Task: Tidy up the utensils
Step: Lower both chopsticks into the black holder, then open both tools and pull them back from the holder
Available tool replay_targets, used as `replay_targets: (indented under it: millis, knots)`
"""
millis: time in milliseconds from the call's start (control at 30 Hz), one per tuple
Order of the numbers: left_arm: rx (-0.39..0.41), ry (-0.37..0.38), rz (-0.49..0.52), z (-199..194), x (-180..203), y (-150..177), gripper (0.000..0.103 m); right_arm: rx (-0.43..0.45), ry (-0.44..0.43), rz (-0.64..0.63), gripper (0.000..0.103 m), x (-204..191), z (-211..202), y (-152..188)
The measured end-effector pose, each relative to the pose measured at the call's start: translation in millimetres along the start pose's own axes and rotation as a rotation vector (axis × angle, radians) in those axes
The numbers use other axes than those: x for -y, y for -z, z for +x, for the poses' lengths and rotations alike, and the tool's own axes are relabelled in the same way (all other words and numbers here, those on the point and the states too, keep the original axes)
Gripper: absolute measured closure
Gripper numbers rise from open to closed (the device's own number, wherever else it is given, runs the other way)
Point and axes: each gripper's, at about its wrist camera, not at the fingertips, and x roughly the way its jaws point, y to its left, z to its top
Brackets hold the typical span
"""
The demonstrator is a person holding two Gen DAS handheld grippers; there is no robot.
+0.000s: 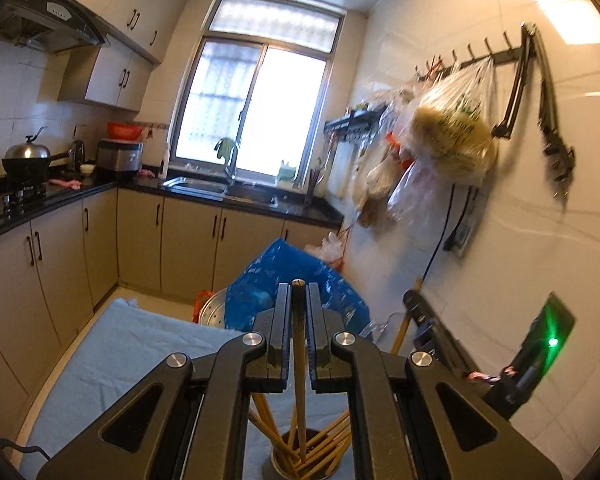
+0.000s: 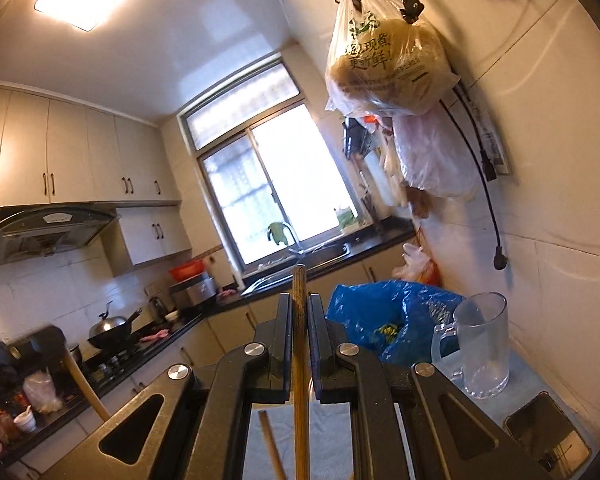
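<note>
Left gripper (image 1: 299, 300) is pinching one chopstick (image 1: 299, 360) between closed jaws; the stick runs down past the fingers with its lower end inside the round metal holder (image 1: 276, 468) right below. That holder already carries a fanned bunch of chopsticks (image 1: 332, 440), so a good share of the sorting looks done. The held one reads as partly in, not yet let go, though the mouth of the holder is half hidden by the gripper body so depth is a guess.

Right gripper (image 2: 300, 312) is pressed together on a second chopstick (image 2: 300, 380), tip sticking up past the fingertips, nowhere near the holder in this view. Another loose stick (image 2: 270, 440) lies on the pale cloth (image 2: 332, 420) under it, so at least two remain. Further right on the same surface stand a clear plastic mug (image 2: 484, 352) and a square metal container (image 2: 548, 436), both apparently empty. Blue bag (image 2: 388, 320) sits behind, kitchen counter (image 1: 252, 196) and window beyond
</note>
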Motion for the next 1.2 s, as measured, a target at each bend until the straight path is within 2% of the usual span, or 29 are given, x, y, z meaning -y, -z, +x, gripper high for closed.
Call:
replay_targets:
  millis: [267, 767, 867, 933, 1000, 1167, 1200]
  knots:
    - [-0.068, -0.018, 0.010, 25.2, -4.1, 17.6, 0.097, -0.016, 0.025, -0.027, 0.095, 4.9, 8.9, 23.4]
    - [-0.099, -0.030, 0.001, 16.8, -8.2, 24.5, 0.096, -0.105, 0.031, -0.045, 0.094, 8.2, 5.9, 47.3]
    - [-0.097, -0.026, -0.008, 10.3, -8.2, 24.2, 0.096, -0.122, 0.024, -0.036, 0.085, 9.8, 4.9, 47.2]
    - [-0.096, -0.025, -0.013, 5.6, -7.8, 23.3, 0.088, -0.123, 0.020, -0.033, 0.075, 9.8, 1.7, 46.2]
    - [-0.085, -0.028, -0.013, -2.7, -6.4, 22.6, 0.080, -0.121, 0.017, -0.035, 0.073, 9.0, -2.3, 43.3]
    - [-0.049, -0.038, 0.001, -28.4, -2.2, 20.2, 0.072, -0.105, 0.006, -0.035, 0.063, 6.8, -19.7, 34.0]
    - [-0.040, -0.040, 0.003, -34.2, -1.7, 19.8, 0.067, -0.104, 0.005, -0.034, 0.062, 5.7, -23.2, 32.5]
